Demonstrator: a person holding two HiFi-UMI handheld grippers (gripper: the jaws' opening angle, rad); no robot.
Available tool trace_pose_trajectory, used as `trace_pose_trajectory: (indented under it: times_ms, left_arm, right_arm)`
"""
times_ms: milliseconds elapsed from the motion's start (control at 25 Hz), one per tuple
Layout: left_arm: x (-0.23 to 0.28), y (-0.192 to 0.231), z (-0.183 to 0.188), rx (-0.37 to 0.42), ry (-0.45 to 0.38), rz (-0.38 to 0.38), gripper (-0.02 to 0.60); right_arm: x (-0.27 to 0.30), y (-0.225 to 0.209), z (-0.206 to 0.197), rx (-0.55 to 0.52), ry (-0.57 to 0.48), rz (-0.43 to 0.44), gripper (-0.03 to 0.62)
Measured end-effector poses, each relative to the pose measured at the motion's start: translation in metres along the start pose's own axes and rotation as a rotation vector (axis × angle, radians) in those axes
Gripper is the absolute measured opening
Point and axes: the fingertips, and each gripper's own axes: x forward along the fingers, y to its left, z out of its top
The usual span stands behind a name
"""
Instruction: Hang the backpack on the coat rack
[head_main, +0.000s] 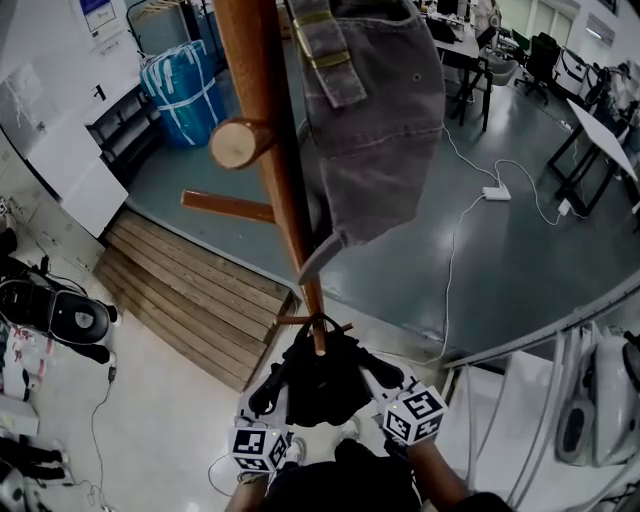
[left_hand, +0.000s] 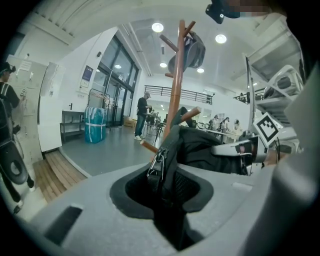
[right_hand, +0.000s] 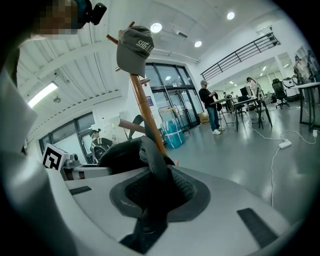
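The black backpack (head_main: 318, 385) hangs between my two grippers, low against the foot of the wooden coat rack (head_main: 268, 140). My left gripper (head_main: 268, 392) is shut on a backpack strap with a metal buckle (left_hand: 159, 162). My right gripper (head_main: 383, 378) is shut on a padded shoulder strap (right_hand: 151, 160). In the left gripper view, the rack's pole (left_hand: 174, 95) rises just behind the bag, with bare pegs sticking out. A grey cap (head_main: 372, 120) hangs from the rack's top, above the bag. One round peg end (head_main: 238, 143) points toward me.
A wooden step platform (head_main: 190, 290) lies left of the rack. A blue wrapped bundle (head_main: 185, 92) stands behind it. A white cable and power strip (head_main: 495, 192) lie on the grey floor. Desks and chairs (head_main: 545, 60) are far right. A person (left_hand: 143, 115) stands in the distance.
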Motion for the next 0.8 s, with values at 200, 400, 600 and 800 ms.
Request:
trace_pose_trajectory:
  times_ms: [200, 400, 600, 800]
  left_arm:
    - [0.008, 0.000, -0.010, -0.012, 0.023, 0.003, 0.095]
    - [0.013, 0.004, -0.020, -0.027, 0.037, 0.012, 0.095]
    - [0.018, 0.009, -0.024, -0.037, 0.051, 0.019, 0.095]
    - [0.024, 0.015, -0.028, -0.041, 0.064, 0.022, 0.095]
  right_arm:
    - [0.004, -0.007, -0.009, 0.009, 0.019, 0.002, 0.063]
    - [0.009, -0.010, -0.018, 0.020, 0.035, 0.003, 0.063]
    - [0.016, -0.012, -0.020, 0.026, 0.048, 0.000, 0.063]
    - [0.023, -0.014, -0.024, 0.038, 0.054, -0.003, 0.063]
